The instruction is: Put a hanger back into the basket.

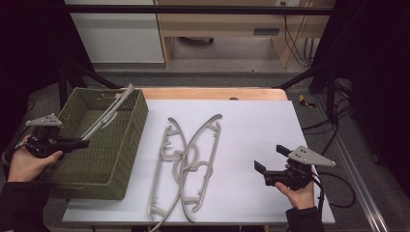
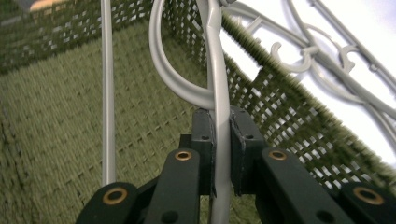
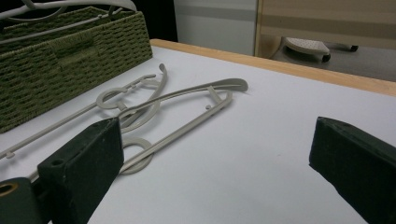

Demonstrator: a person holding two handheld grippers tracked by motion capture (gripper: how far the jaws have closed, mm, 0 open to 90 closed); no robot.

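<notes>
The left gripper (image 1: 80,142), clamped on a grey plastic hanger (image 1: 109,114), tilts it into the green woven basket (image 1: 123,166) to drop it there, while the right gripper (image 1: 271,158) waits wide open near two hangers (image 1: 186,162) on the table (image 1: 256,125).

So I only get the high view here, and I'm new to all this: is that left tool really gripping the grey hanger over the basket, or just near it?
Observer: Gripping it. The left gripper view shows the left tool shut on the grey hanger, pads pressed against its bar.
Operator: And what's below the hanger?
Observer: The basket's woven green floor, seen close up in that same view.
Operator: Is the right tool holding anything?
Observer: No. The right gripper view shows the right tool open, with bare white table between its jaws and two hangers lying ahead of it.
</notes>
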